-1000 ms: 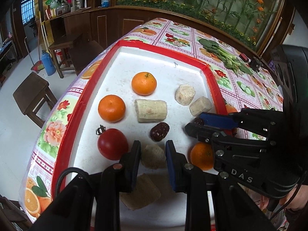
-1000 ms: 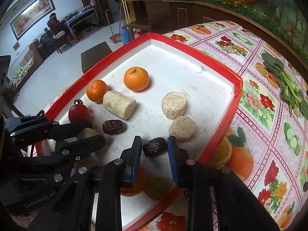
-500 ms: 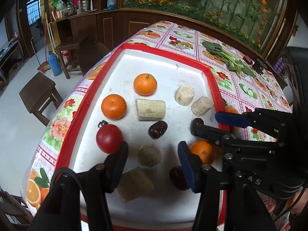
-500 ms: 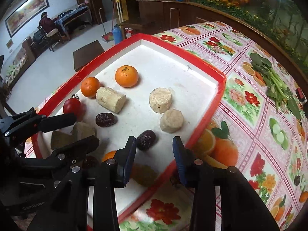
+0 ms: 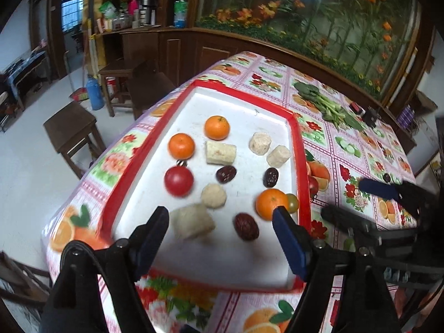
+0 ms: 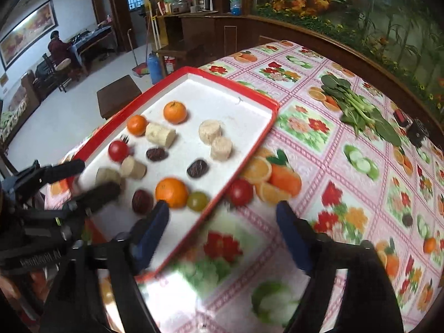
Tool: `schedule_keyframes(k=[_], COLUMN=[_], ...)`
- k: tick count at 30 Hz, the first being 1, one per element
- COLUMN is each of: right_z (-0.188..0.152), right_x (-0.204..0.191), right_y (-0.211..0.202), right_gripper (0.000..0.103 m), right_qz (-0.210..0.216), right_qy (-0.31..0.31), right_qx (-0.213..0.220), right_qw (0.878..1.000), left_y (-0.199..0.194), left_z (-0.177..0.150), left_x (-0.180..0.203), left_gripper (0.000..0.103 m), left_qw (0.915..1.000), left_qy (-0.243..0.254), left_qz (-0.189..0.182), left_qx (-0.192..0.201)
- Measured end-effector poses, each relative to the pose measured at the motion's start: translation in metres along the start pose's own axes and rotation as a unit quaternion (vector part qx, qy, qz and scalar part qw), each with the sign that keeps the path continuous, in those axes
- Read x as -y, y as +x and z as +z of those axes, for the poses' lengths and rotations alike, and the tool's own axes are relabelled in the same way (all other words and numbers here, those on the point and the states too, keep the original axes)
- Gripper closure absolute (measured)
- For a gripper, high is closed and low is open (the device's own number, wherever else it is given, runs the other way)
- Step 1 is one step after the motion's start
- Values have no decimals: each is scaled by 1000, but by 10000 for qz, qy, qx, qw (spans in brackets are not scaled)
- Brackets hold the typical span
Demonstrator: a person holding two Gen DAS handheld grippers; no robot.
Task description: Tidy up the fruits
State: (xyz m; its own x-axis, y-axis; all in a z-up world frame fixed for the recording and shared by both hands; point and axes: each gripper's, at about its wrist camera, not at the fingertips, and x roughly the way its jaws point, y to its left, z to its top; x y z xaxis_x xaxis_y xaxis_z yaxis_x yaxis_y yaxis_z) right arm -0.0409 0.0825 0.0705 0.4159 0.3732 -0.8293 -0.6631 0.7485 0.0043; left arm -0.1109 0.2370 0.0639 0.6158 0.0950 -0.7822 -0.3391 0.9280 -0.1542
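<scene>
Left gripper (image 5: 220,238): jaws wide and opening, gripping nothing. Between them in view, lying loose on the tray: a pale cut stalk chunk (image 5: 193,221) near the left jaw and a dark red date (image 5: 246,226) toward the right jaw. Neither is touched.

Right gripper (image 6: 222,231): jaws wide and opening, empty. They straddle the tray's near right rim and the patterned cloth; no fruit lies between them.

Red-rimmed white tray (image 5: 302,166), on the surface:
- orange (image 5: 272,204), just beyond the left gripper's right jaw tip, touching a small green fruit (image 5: 292,202) at the right rim
- round pale chunk (image 5: 213,195), beyond the stalk chunk
- red tomato (image 5: 179,181), left side
- two further dates (image 5: 226,174) (image 5: 270,177), mid-tray
- long pale stalk section (image 5: 220,153), centre
- two pale round chunks (image 5: 260,143) (image 5: 278,155), right
- two oranges (image 5: 181,146) (image 5: 217,127), far left

Outside the tray: a red tomato (image 6: 241,192) on the cloth just beside the right rim; leafy greens (image 6: 358,108) well apart on the floral tablecloth (image 6: 347,188).
</scene>
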Motion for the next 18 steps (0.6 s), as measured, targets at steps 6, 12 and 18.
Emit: schedule_keyframes(k=[6,12,18], right_z=[-37,-57,-67], right_x=[-16,-17,-17], right_y=[-11,-17,-19], right_gripper=[13,12,12], right_qz=[-131,-90,-70], right_qy=[-291,-186,-177], right_qx=[-105,-152,-191], right_qw=[9994,9997,9996], left_y=[-16,-22,-26], left_z=[-19,-42,-60], left_x=[-3,-5,3], left_gripper=[24,21,21], left_qw=[9981,9968,9970], left_qy=[-270,-470,-434], left_qz=[549,635,642], left_qx=[40,-95,-90])
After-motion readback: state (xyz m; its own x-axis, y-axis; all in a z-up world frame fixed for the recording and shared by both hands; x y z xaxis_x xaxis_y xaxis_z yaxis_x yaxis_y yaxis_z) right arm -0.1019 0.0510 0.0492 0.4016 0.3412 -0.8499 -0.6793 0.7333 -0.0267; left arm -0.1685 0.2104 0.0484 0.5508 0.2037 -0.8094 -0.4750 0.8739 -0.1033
